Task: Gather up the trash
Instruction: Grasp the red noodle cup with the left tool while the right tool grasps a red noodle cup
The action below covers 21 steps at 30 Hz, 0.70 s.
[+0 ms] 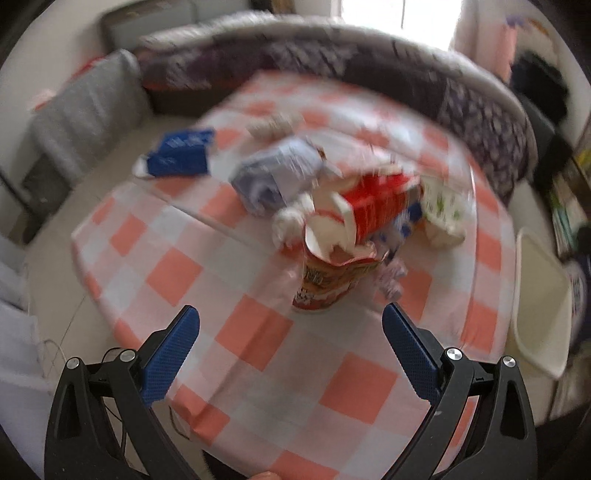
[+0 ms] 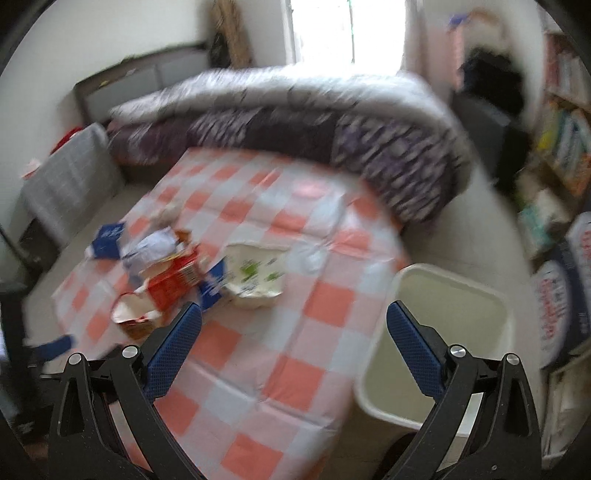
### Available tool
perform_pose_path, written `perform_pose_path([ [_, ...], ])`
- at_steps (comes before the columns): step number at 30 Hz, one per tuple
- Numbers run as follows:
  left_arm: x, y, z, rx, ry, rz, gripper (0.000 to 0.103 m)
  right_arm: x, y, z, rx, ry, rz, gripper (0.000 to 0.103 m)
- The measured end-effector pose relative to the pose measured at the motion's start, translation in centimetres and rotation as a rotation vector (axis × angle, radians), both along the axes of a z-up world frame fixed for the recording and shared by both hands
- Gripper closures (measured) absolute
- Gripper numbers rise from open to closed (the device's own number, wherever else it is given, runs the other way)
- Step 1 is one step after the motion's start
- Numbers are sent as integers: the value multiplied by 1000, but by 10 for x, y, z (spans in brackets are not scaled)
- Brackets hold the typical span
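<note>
Both empty and wide open, the left hand-held gripper and right hand-held gripper approach; the snack cup looks likely first, then the bin.

Motion-blurred fisheye views, blown-out window backlight.

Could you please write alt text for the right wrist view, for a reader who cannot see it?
The open right gripper hovers empty over a table with a pink-and-white checked cloth, with a white bin beside the table below its right finger. A blurred pile of trash, including a red carton and white container, lies ahead to the left.
</note>
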<state>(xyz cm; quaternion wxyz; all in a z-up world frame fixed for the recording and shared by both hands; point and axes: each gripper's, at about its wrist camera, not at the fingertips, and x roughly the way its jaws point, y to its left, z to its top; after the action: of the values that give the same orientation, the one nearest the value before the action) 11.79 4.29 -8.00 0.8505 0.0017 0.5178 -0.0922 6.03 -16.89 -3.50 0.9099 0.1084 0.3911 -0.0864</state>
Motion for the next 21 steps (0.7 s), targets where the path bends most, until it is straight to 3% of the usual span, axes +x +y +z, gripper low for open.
perform_pose_path([
  [3, 15, 4, -12, 55, 50, -37, 7, 22, -10, -7, 238, 108, 27, 7],
  [6, 22, 1, -20, 32, 80, -109, 7, 38, -16, -20, 416, 169, 16, 7],
  [14, 39, -10, -23, 101, -2, -181, 8, 67, 1, -56, 642, 242, 7, 7],
  [15, 42, -9, -23, 88, -5, -179, 12, 71, 0, -61, 672, 257, -2, 7],
  [17, 47, -8, -23, 45, 10, -196, 41, 78, 2, -69, 711, 274, -22, 7],
  [20, 48, -10, -23, 64, 2, -235, 64, 88, 6, -72, 754, 254, -26, 7],
  [21, 44, -8, -19, 60, -5, -245, 65, 91, 10, -73, 770, 247, -21, 7],
])
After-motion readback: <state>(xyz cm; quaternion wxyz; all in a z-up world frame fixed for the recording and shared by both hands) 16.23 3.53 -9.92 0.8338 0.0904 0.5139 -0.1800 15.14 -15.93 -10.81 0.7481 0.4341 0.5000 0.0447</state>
